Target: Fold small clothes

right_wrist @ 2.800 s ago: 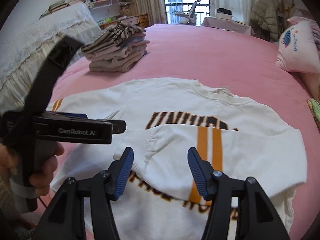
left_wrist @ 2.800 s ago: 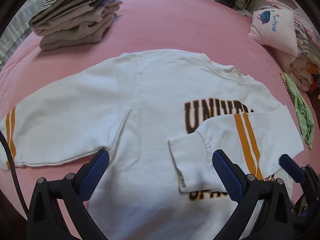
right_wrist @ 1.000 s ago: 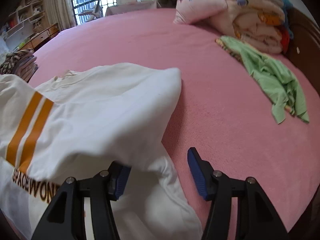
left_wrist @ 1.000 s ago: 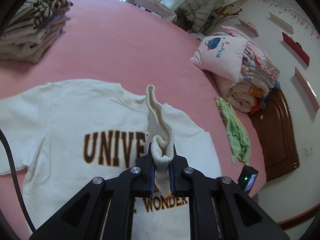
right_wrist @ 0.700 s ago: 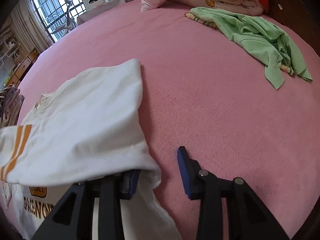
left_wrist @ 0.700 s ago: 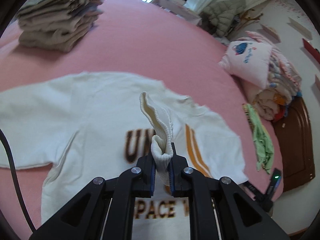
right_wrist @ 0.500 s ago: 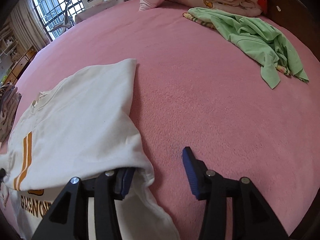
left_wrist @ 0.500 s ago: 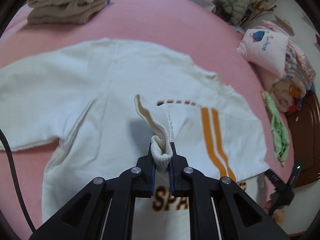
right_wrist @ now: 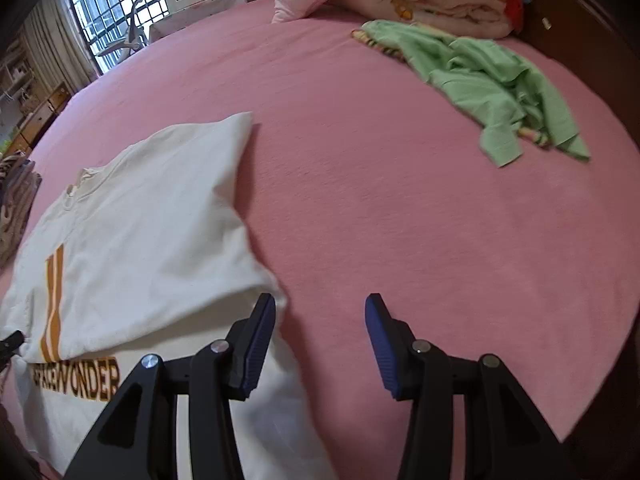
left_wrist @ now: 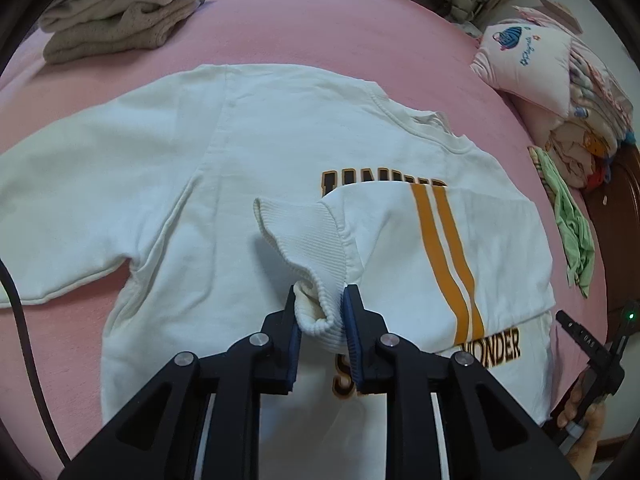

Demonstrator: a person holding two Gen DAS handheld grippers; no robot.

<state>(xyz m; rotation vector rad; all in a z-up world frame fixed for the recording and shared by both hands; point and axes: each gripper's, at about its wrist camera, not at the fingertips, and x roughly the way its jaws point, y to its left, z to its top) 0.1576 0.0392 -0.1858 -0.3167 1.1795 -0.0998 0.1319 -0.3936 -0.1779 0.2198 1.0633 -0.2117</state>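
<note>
A white sweatshirt (left_wrist: 248,152) with dark lettering lies flat on the pink bed (left_wrist: 320,28). One sleeve with two orange stripes (left_wrist: 444,248) is folded across the chest. My left gripper (left_wrist: 319,312) is shut on that sleeve's ribbed cuff (left_wrist: 308,240), low over the shirt's middle. The other sleeve (left_wrist: 60,184) lies spread out to the left. In the right wrist view the sweatshirt (right_wrist: 140,232) lies at the left. My right gripper (right_wrist: 320,320) is open and empty at the folded shoulder's edge, its left finger touching the cloth.
A stack of folded clothes (left_wrist: 120,12) sits at the far left. A crumpled green garment (right_wrist: 492,84) lies on the bed to the right. Pillows and bedding (left_wrist: 532,60) are piled at the headboard (right_wrist: 592,36). The right gripper's handle (left_wrist: 588,352) shows at the shirt's right edge.
My left gripper lifted the striped sleeve by its cuff, carried it across, and lowered it onto the chest. My right gripper moved to the shirt's right edge and stays open.
</note>
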